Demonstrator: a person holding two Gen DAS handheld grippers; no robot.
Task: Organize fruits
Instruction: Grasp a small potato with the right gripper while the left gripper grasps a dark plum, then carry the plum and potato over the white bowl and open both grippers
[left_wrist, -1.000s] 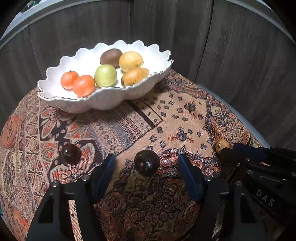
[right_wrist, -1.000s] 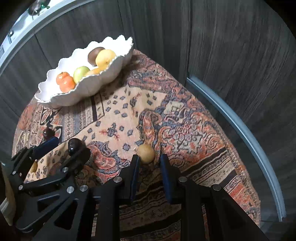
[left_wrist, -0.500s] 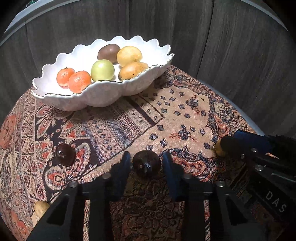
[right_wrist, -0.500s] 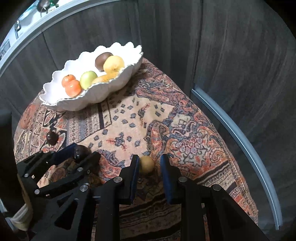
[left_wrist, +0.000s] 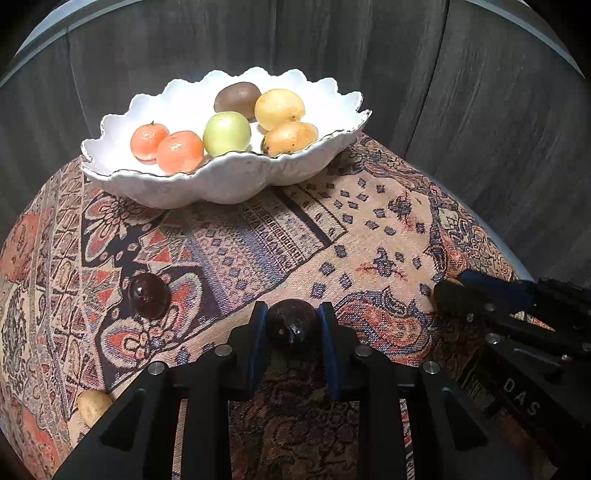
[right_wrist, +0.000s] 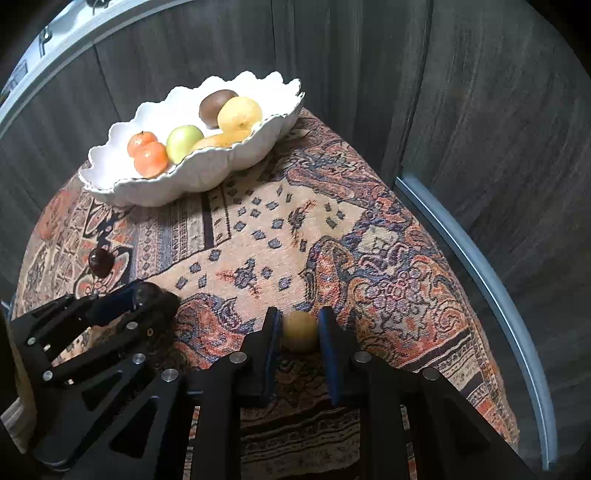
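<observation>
grip comes first on both sides: the left gripper (left_wrist: 291, 326) has its jaws pinched on a dark round fruit (left_wrist: 291, 325), and the right gripper (right_wrist: 297, 330) has its jaws pinched on a small tan fruit (right_wrist: 299, 329), both fruits resting on the patterned cloth (left_wrist: 369, 236) over the surface. to do this step well, lift each straight up before swinging toward the white scalloped bowl (left_wrist: 207, 184), since round fruit may squirt out. clear the rim, then lower into bare space left of the oranges (left_wrist: 168, 146). another dark fruit (left_wrist: 149, 295) waits nearby.
</observation>
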